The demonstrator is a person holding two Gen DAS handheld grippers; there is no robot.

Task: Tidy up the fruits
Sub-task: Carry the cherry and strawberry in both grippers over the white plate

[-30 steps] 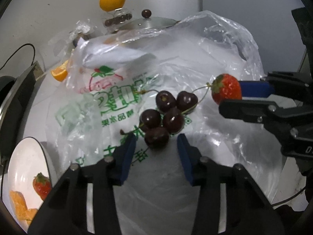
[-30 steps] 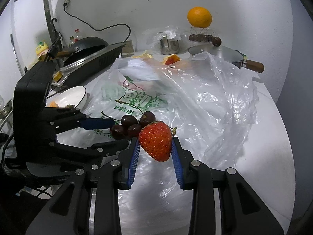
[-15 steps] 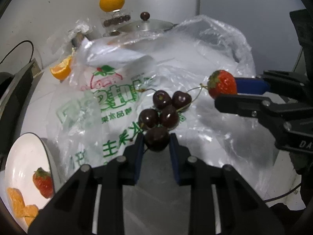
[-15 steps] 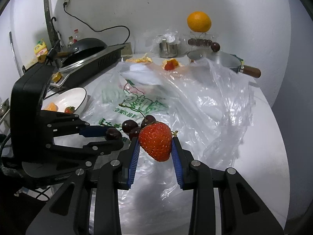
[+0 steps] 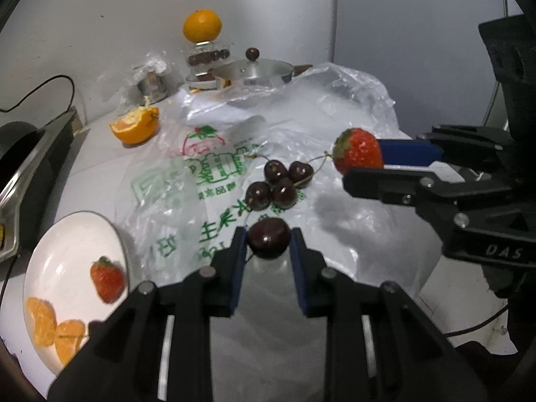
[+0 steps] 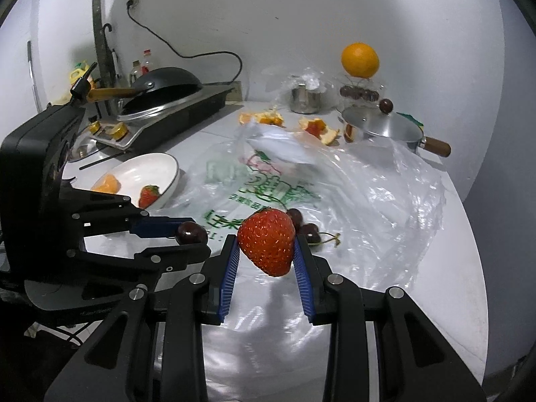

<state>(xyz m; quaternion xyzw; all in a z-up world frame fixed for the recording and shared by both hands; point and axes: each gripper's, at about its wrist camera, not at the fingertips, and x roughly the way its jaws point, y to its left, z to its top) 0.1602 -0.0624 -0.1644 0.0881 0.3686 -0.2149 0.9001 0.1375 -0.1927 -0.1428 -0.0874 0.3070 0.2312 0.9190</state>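
Left wrist view: a cherry is pinched by the left gripper, a strawberry by the right gripper, above the plastic bag; both should be carried gently to the white bowl.

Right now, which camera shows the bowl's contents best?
Left wrist: it looks down into the bowl, showing a strawberry and orange pieces. Right wrist sees the bowl side-on, partly hidden by the left gripper.
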